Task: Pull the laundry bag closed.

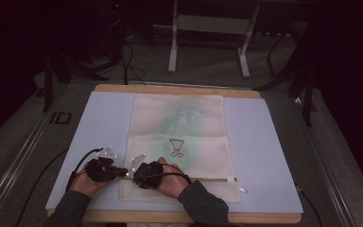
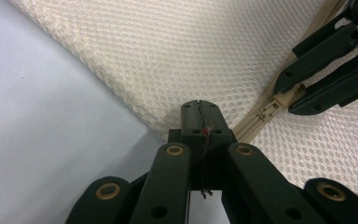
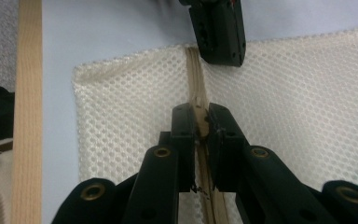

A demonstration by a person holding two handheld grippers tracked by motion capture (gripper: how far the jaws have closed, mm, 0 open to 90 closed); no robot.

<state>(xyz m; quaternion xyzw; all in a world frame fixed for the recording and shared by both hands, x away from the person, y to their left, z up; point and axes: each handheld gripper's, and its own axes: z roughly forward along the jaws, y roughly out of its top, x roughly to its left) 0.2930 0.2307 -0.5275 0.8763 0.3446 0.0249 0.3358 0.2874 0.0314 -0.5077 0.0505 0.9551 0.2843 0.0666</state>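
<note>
A cream mesh bag (image 1: 179,137) lies flat on a light blue mat (image 1: 264,156), its zipper (image 1: 208,178) running across the near end. At the bag's left edge my left gripper (image 1: 124,172) is shut on the fabric at the zipper's end; the left gripper view has its tips (image 2: 199,109) right on that edge of the bag (image 2: 168,56). Just to its right, my right gripper (image 1: 134,175) is shut on the zipper pull (image 3: 200,122), its tips (image 3: 201,116) astride the zipper (image 3: 196,74). The slider (image 2: 271,108) sits at the right gripper's tips (image 2: 292,92).
The mat rests on a wooden table (image 1: 179,89), whose near rim (image 3: 28,93) runs close to the bag's corner. A metal stand (image 1: 208,28) and cables lie on the floor beyond the table. Bare mat (image 2: 51,140) flanks the bag on both sides.
</note>
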